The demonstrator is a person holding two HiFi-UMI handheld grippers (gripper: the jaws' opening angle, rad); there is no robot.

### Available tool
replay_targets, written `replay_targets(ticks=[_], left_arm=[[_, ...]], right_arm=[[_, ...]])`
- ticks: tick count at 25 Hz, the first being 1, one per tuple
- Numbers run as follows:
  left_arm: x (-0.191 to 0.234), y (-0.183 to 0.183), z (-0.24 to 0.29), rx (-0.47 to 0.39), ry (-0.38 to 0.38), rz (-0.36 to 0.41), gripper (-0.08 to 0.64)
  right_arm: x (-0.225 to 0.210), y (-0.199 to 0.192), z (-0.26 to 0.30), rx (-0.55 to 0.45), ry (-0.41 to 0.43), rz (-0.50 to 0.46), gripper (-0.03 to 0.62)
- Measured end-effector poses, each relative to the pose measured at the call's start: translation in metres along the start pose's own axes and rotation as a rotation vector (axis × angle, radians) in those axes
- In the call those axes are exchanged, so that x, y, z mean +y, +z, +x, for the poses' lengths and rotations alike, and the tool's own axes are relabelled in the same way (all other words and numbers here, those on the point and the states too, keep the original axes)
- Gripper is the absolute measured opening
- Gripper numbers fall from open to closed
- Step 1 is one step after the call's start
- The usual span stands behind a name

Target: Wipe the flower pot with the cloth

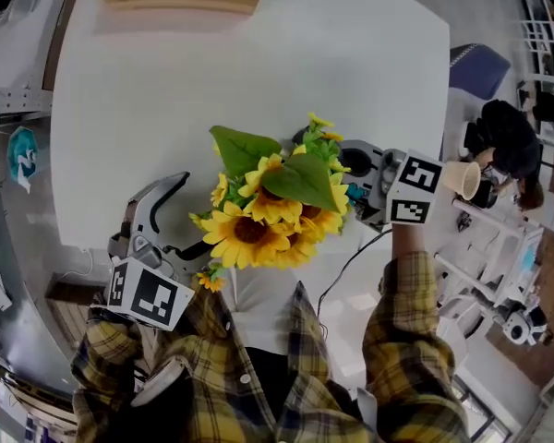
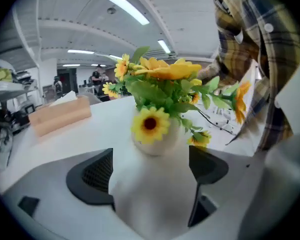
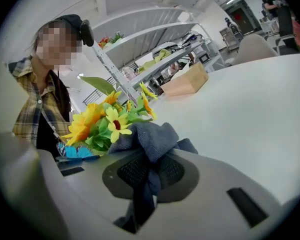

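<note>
- Left gripper view: left tool (image 2: 150, 170) released, jaws apart; the white flower pot (image 2: 158, 142) stands on the surface (image 2: 85, 134) just beyond them.
- Right gripper view: right tool (image 3: 149, 174) clenched on the grey-blue cloth (image 3: 151, 135).
- Head view: sunflowers (image 1: 270, 212) hide the pot.

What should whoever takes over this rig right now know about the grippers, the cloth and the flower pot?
Left gripper: open, the flower pot just ahead between its fingers, ungripped.
Right gripper: shut on the blue-grey cloth, beside the sunflowers.
Pot stands upright on the white table.
Done: cloth in grip. Left: wiping; no cloth-to-pot contact shows.
</note>
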State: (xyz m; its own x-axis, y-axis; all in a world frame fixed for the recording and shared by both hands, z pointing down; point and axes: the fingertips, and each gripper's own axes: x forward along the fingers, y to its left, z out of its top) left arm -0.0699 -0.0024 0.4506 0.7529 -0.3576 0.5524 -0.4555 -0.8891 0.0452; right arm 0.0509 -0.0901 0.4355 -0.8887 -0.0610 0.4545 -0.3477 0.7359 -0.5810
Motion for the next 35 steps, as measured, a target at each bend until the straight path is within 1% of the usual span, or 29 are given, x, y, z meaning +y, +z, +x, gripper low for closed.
replay_targets(ticks=[3, 4, 6, 8, 11, 15, 18, 22, 28, 35], left_arm=[[-0.016, -0.001, 0.0, -0.02, 0.062, -0.147, 0.471], [-0.019, 0.002, 0.0, -0.04, 0.086, -0.181, 0.472], [-0.02, 0.01, 0.002, -0.087, 0.135, -0.219, 0.472], [-0.022, 0.017, 0.004, -0.114, 0.154, -0.227, 0.472], [-0.022, 0.021, 0.007, -0.123, 0.159, -0.205, 0.472], [-0.017, 0.017, 0.01, -0.109, 0.163, -0.141, 0.472], [-0.008, 0.016, 0.002, -0.125, 0.171, -0.143, 0.472], [0.002, 0.013, 0.0, -0.112, 0.11, -0.095, 0.471], [0.002, 0.018, 0.006, -0.055, -0.011, -0.016, 0.471], [0.004, 0.019, 0.01, -0.012, -0.172, 0.096, 0.469]], right_arm=[[0.006, -0.007, -0.003, -0.069, -0.084, 0.044, 0.029], [0.009, -0.01, -0.004, -0.084, -0.115, 0.054, 0.029], [0.017, -0.017, -0.006, -0.104, -0.168, 0.066, 0.029], [0.027, -0.024, -0.007, -0.12, -0.204, 0.085, 0.029], [0.045, -0.035, -0.002, -0.146, -0.229, 0.105, 0.029], [0.068, -0.045, 0.017, -0.156, -0.207, 0.09, 0.029], [0.078, -0.046, 0.027, -0.167, -0.18, 0.084, 0.029], [0.077, -0.043, 0.036, -0.149, -0.149, 0.078, 0.029], [0.067, -0.037, 0.026, -0.101, -0.141, 0.067, 0.029], [0.05, -0.022, 0.029, -0.028, -0.069, 0.02, 0.029]])
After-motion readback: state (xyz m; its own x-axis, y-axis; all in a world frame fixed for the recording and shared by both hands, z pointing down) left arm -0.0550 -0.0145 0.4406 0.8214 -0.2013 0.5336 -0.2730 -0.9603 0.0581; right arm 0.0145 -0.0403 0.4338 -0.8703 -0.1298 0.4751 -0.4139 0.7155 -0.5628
